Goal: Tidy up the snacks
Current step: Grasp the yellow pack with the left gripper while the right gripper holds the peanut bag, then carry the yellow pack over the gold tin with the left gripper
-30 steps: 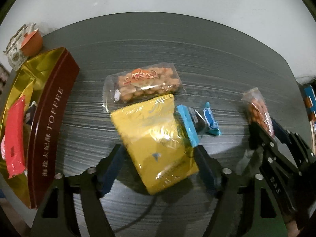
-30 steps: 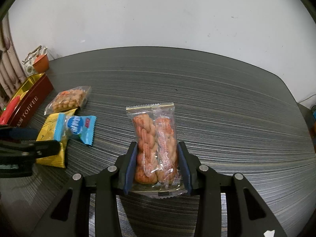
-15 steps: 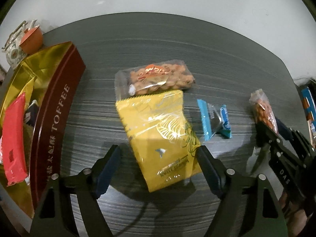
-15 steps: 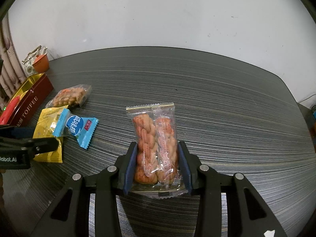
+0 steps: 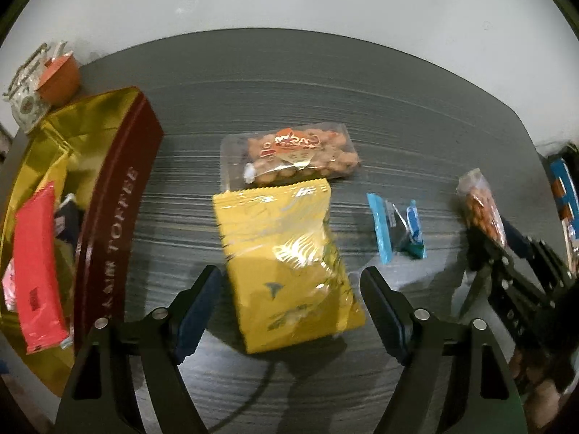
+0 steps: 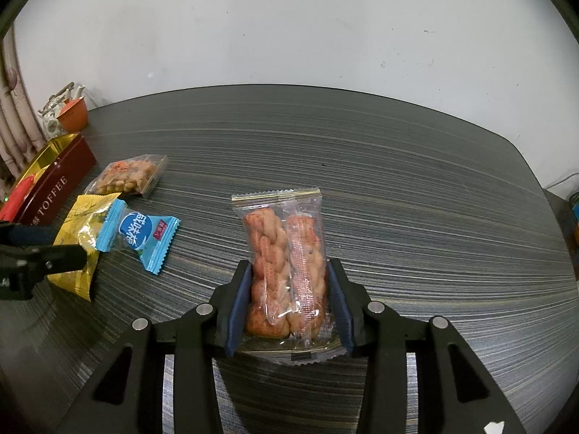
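Step in hand, by my reading: gathering loose packets into the maroon TOFFEE tin (image 5: 119,195).

Your left gripper (image 5: 289,303) stood spread wide, low over the dark table (image 5: 289,83), straddling the yellow foil snack packet (image 5: 286,264) without touching it.

Next calls for closing on it squarely.

Your right gripper (image 6: 287,300) pinched the clear twisted-cracker packet (image 6: 284,256), held level.

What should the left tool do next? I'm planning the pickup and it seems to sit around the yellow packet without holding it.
Probably close the left tool on the yellow snack packet. Its jaws stand open on either side of the packet, which lies flat on the table, and the open toffee tin waits just to the left. The right tool is already shut on the twisted-pastry packet.
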Tool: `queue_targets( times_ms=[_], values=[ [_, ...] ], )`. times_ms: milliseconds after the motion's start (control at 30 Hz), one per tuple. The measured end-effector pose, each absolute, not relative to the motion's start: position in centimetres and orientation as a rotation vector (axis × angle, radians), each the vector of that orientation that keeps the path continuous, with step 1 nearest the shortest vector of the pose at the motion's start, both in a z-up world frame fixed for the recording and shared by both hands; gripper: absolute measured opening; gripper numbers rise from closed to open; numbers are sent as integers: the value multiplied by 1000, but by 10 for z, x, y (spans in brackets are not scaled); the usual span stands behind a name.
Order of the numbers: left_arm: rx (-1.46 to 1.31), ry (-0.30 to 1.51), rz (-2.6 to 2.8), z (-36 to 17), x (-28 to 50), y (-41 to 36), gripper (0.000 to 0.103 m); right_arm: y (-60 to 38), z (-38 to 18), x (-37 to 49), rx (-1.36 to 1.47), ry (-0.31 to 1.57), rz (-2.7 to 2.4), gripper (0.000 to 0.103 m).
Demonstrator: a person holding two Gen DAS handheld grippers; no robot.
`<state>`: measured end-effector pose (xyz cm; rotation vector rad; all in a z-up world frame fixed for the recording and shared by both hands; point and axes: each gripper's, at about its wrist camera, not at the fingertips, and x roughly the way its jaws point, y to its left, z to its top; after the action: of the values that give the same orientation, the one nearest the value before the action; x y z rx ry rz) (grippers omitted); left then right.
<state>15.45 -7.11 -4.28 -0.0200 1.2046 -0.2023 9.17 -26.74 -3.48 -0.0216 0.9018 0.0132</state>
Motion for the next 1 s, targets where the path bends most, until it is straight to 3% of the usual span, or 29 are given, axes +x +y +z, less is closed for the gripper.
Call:
queue_targets(
  times_ms=[200,467,1000],
  values=[
    [-12,1222,-194,-49,162,-71,79,-268,-35,92,-21,902,13,40],
    [25,1205,-177,-57,174,-76,60,-267,-34,92,-22,903,13,40],
    [102,1144,-179,-25,128,-57,60,-267,-34,93,-25,904,8,40]
  ],
)
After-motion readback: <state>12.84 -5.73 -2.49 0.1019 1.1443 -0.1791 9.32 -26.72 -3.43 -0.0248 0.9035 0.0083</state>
